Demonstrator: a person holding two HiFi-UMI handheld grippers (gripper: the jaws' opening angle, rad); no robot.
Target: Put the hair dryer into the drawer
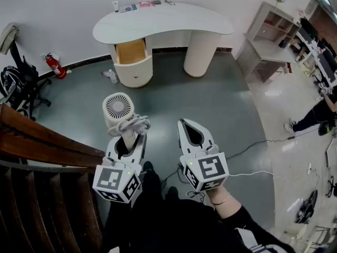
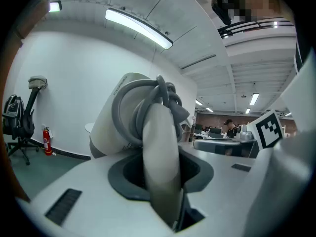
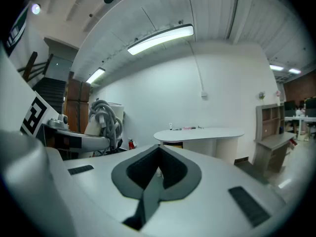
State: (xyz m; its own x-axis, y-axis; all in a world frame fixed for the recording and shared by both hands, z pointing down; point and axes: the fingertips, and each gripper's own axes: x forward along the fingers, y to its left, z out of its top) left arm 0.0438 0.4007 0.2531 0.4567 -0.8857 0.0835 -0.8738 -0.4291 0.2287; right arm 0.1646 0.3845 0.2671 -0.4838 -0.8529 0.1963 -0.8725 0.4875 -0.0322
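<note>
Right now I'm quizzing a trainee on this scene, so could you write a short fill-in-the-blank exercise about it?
The left gripper clamps the hair dryer by its ___.
The fingers of the right gripper are ___, with nothing between them.
The drawer of the desk stands ___.
Missing words: handle; shut; open.

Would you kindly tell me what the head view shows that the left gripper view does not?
Only the head view shows the open drawer. Only the left gripper view shows the ceiling light. Both show the hair dryer, its cord wound round it, clamped by its handle in the left gripper, and the fire extinguisher.
</note>
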